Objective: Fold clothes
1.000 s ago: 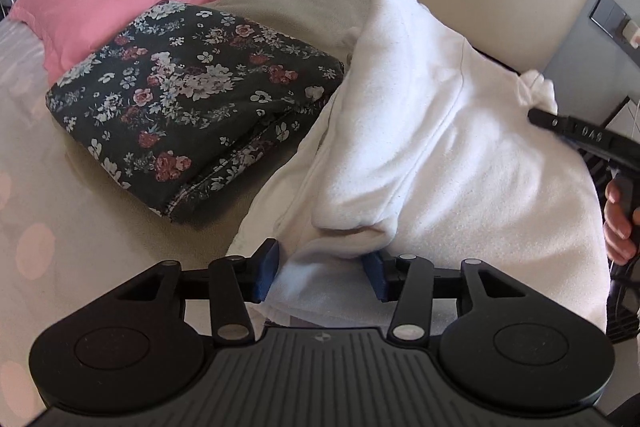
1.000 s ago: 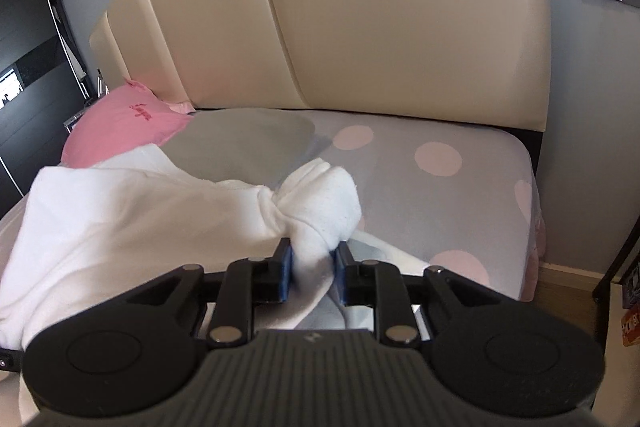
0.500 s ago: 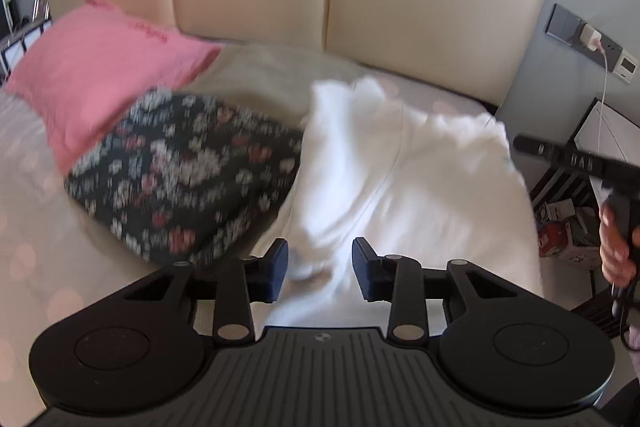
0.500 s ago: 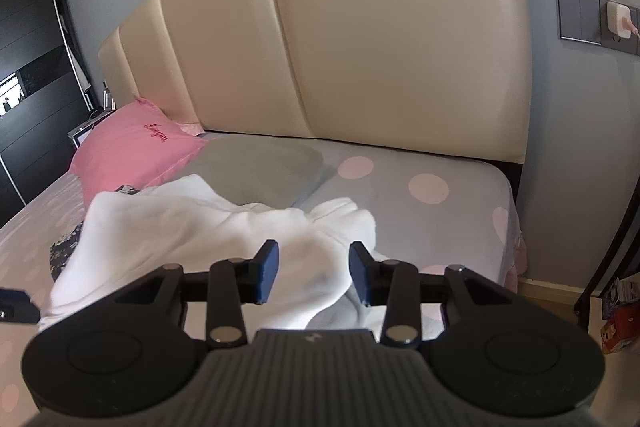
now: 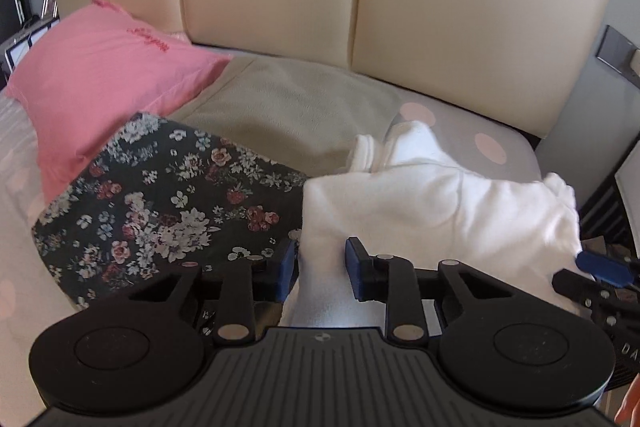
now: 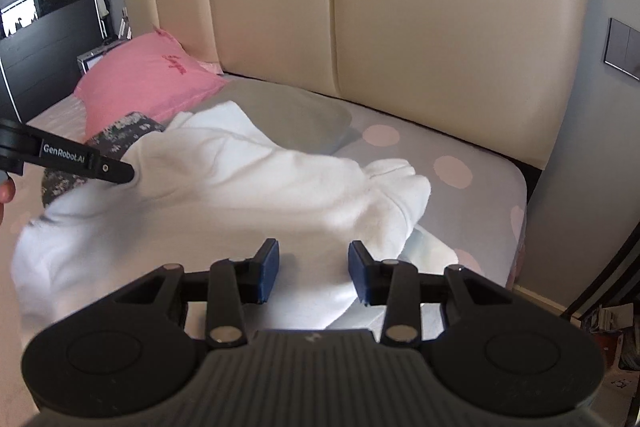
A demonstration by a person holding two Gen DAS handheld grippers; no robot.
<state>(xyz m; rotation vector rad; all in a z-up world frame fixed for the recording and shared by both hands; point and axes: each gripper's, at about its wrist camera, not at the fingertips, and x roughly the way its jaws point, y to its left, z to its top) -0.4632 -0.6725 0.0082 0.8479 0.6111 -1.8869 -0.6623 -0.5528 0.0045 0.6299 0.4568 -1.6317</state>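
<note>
Closest in, the left gripper (image 5: 322, 269) has its jaws around a fold of the white garment (image 5: 436, 203); they have just been closing, and the cloth fills the gap between the blue pads, so I judge it pinched, likely to carry that edge over for a fold. The right gripper (image 6: 313, 271) hovers above the garment's other end with jaws apart and nothing clamped; they have just been opening, probably so it can take a new hold. The garment lies bunched across the bed (image 6: 480, 195), its cuff end toward the headboard (image 6: 440, 27). Just beside it sits a floral garment (image 5: 160, 203), already folded and kept aside. Beyond lie a grey pillow (image 5: 296, 107) and a pink pillow (image 5: 100, 75) against the headboard.
</note>
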